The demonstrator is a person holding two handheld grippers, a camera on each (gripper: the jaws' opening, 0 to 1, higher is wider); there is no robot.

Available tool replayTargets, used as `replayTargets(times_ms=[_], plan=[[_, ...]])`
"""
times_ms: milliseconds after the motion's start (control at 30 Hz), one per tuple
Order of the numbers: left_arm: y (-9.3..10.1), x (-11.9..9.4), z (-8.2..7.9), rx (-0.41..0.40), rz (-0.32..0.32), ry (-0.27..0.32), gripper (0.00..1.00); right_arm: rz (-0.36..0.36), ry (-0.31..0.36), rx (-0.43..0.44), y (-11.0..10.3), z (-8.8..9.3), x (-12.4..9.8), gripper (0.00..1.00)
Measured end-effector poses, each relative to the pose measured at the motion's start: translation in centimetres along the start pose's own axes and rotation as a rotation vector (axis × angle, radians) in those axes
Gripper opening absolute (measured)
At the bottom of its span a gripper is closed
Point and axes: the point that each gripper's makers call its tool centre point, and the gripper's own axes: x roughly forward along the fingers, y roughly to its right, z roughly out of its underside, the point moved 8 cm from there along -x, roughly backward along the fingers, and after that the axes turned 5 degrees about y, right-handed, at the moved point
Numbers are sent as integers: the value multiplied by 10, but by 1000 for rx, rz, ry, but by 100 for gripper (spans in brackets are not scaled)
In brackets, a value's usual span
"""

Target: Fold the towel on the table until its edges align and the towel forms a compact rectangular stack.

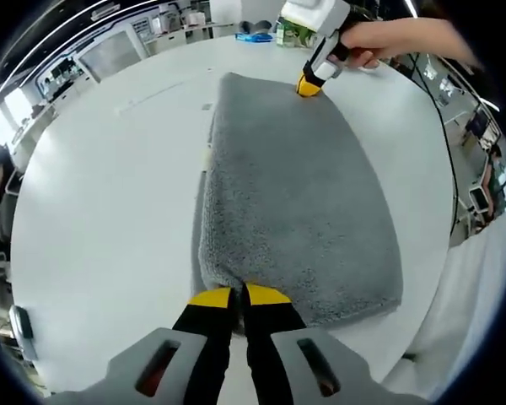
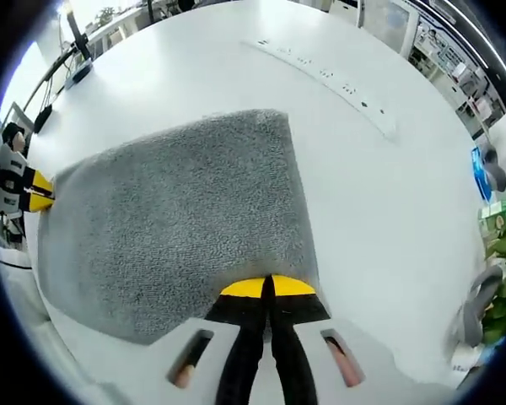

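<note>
On the white table point(image 1: 110, 186): grey towel point(image 1: 295, 194), already folded double, edges roughly aligned. Left gripper point(image 1: 239, 295) and right gripper point(image 2: 267, 287) clenched on its opposite ends. Further folding likely remains.

Right gripper view. Right gripper point(image 2: 267, 288): yellow-tipped black jaws closed together, tips pressed on the near edge of the grey towel point(image 2: 177, 228).

Towel folded, thick, roughly rectangular, lying flat on the white table point(image 2: 194, 76). One long side runs close along the table's near edge.

Left gripper point(image 2: 40, 194) at the towel's far short end: yellow tips touching the towel edge; whether the jaws are closed cannot be told.

Long white power strip point(image 2: 325, 78) on the table beyond the towel, well apart from it.

Green plant point(image 2: 504, 232) at the table's right edge. Room furniture beyond, blurred.
</note>
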Motion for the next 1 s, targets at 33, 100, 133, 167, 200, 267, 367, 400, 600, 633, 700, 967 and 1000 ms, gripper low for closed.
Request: replayTargets(times_ms=[33,100,133,167,200,267,367,400,600,633,700,967,1000], plan=[[1,0,0,0,1,-2,5,-2,2,-2,1,-1,1,0],[2,0,-1,0,0,-7,5,-6,6,-9,3,-5,2,0],[2,0,-2,1,1,-9,5,-8,6,-10,3,-6,3,0],[3,0,-2,2,0,-11,5,-10,6,-10,4,-7,3,0],[3,0,-2,4,-2,-14,5,-13,5,-10,5,-9,4,0],[3,1,-2,5,1,-16,5,-19,2,-8,8,-12,6,0],[3,1,-4,-24,6,-22,5,-22,4,-12,9,-18,8,0],[3,1,-5,-39,9,-29,5,-22,6,-13,10,-19,9,0],[7,4,-10,-47,7,-61,5,-24,5,-31,13,-29,13,0],[8,4,-10,-48,7,-63,5,-25,5,-33,14,-30,13,0],[10,4,-10,-54,6,-62,5,-28,3,-38,16,-33,15,0],[28,5,-11,-80,28,-40,5,-24,11,-70,21,-44,20,0],[31,5,-12,-78,31,-37,5,-24,11,-72,22,-45,20,0]])
